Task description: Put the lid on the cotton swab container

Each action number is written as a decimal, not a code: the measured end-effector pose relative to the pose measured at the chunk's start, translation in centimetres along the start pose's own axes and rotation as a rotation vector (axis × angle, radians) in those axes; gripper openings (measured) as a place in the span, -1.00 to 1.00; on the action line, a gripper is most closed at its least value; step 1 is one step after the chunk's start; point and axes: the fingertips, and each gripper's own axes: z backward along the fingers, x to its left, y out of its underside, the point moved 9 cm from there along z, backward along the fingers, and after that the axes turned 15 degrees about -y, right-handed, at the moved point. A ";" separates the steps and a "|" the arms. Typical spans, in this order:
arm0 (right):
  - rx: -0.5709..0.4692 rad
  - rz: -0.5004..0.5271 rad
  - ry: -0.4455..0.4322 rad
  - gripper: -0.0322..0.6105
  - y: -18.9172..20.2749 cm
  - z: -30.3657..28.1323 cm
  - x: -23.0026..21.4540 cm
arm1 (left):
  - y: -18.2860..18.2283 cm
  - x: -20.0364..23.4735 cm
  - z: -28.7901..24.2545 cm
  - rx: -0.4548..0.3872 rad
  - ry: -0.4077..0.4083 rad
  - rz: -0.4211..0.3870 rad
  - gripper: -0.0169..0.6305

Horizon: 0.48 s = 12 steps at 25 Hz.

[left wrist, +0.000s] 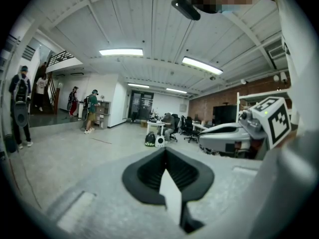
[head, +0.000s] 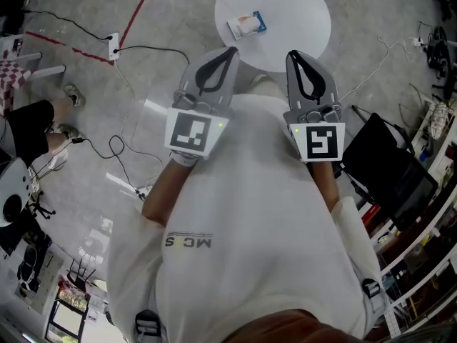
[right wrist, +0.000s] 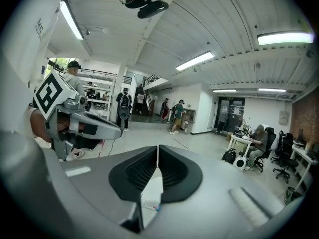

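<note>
The cotton swab container [head: 247,25] is a small white and blue box lying on the round white table [head: 285,6] ahead of me. I cannot make out a separate lid. Both grippers are held close in front of a white shirt, short of the table. My left gripper [head: 232,51] is shut with nothing between its jaws; in its own view the tips [left wrist: 166,151] meet. The right gripper [head: 292,54] is shut and empty too, its tips [right wrist: 158,148] touching. A sliver of white table with a blue edge [right wrist: 151,201] shows through the right gripper's gap.
Cables and a power strip [head: 113,46] lie on the grey floor to the left. A seated person [head: 28,127] is at far left. A black case [head: 389,166] and cluttered shelves [head: 428,263] stand at right. The gripper views show a hall with people and desks.
</note>
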 end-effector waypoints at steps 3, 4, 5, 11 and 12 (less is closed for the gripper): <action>0.011 -0.008 0.002 -0.91 0.0 0.0 -0.2 | -0.1 0.0 -0.2 0.004 0.000 -0.007 -0.95; 0.013 -0.006 0.003 -0.91 0.0 0.1 -0.3 | -0.1 -0.1 -0.2 0.002 0.001 -0.005 -0.95; 0.015 -0.005 0.003 -0.91 0.0 0.2 -0.2 | -0.1 -0.1 -0.2 0.001 0.001 -0.002 -0.95; 0.025 -0.012 0.013 -0.91 0.2 -0.3 -0.1 | 0.4 0.5 -0.4 0.009 0.005 0.008 -0.95; 0.023 -0.011 0.012 -0.91 0.2 -0.3 -0.1 | 0.5 0.6 -0.5 0.011 0.006 0.009 -0.95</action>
